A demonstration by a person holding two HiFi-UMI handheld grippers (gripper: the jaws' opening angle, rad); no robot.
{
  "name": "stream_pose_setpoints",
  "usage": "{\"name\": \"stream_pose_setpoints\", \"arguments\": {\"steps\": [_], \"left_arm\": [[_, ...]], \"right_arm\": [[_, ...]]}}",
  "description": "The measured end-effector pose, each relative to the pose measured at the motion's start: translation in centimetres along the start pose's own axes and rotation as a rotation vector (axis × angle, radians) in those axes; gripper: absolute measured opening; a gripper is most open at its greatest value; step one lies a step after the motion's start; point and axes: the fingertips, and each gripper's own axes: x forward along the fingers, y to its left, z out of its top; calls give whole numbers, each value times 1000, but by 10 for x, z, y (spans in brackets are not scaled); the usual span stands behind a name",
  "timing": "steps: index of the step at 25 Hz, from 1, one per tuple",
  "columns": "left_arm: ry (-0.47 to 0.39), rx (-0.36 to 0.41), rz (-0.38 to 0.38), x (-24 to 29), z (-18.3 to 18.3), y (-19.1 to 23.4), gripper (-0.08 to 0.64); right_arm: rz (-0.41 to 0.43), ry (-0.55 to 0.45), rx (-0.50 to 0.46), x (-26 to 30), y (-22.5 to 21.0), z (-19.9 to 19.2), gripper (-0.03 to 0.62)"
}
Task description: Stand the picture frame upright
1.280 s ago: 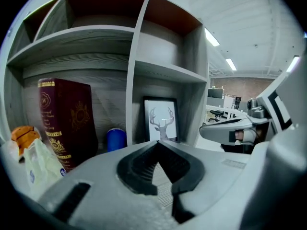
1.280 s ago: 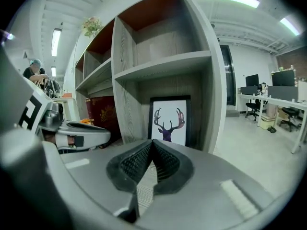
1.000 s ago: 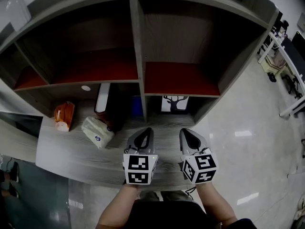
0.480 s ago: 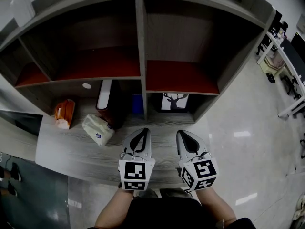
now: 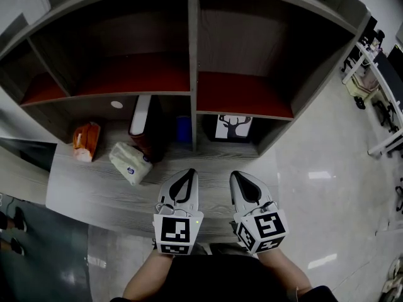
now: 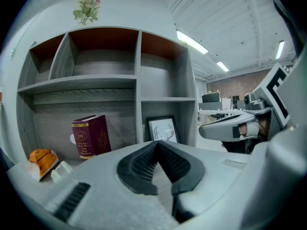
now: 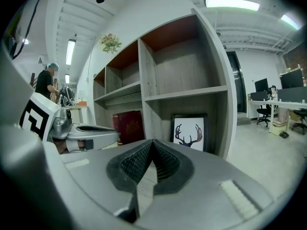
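My left gripper and right gripper are closed, empty, over the counter; the frame stands upright in the shelf.

I am seeing ceiling strip lights shining bright and even; glare is streaking the glossy floor, shelf bays are sitting in shadow, and fisheye edges are bending, darkening.

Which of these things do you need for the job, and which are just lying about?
For the job: picture frame, left gripper, right gripper (both shut, empty).
Just lying about: red book, orange packet, white packet, flowers.
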Motion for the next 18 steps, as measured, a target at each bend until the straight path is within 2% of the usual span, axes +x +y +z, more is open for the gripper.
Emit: {"name": "stream_pose_setpoints", "arguments": {"steps": [18], "left_arm": [[32, 2, 1, -3, -8, -2, -3]], "right_arm": [[8, 25, 12, -2, 4, -13, -2]]}}
